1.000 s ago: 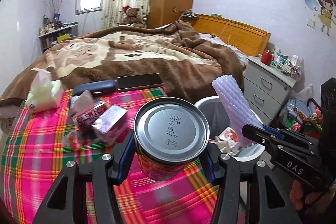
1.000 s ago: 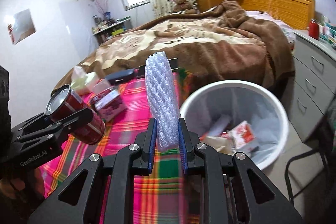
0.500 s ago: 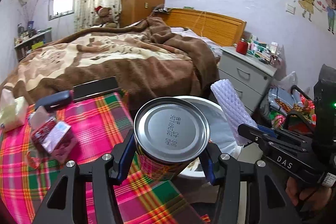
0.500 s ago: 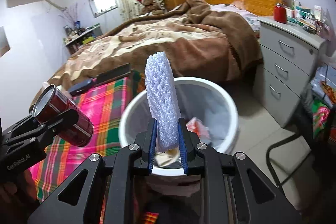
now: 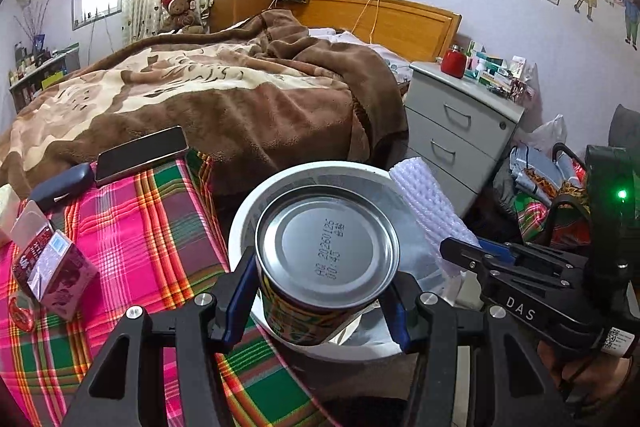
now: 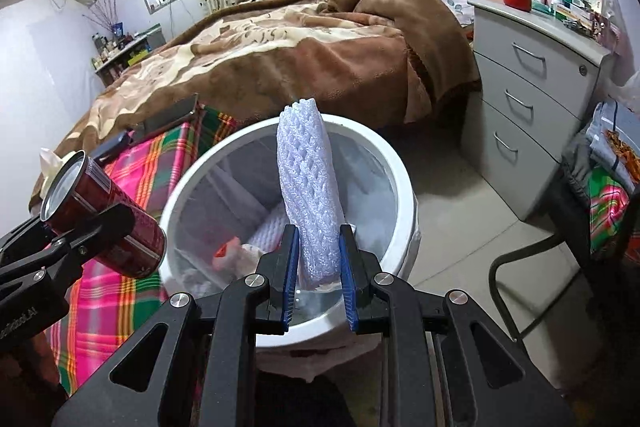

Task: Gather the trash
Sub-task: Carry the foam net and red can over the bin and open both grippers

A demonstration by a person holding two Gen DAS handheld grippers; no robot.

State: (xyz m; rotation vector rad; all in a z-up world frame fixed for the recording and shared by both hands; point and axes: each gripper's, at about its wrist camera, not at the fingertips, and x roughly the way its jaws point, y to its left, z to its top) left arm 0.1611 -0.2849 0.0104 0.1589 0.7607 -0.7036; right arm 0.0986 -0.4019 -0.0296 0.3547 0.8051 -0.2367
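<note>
The can (image 5: 327,259) is showing a stamped date code on its silver end that is reading roughly "2026 01 25" above "00:45", while the right gripper (image 5: 460,251) is carrying white letters "DAS" on its black body, and other labels are staying illegible.

1. A table under a pink, green and orange plaid cloth (image 5: 152,227) fills the lower left of the left wrist view.
2. On it: a dark rectangular tablet (image 5: 140,154), a navy case (image 5: 60,183), a maroon carton (image 5: 52,271).
3. A white round bin (image 6: 400,187) stands on the tiled floor (image 6: 452,211).
</note>
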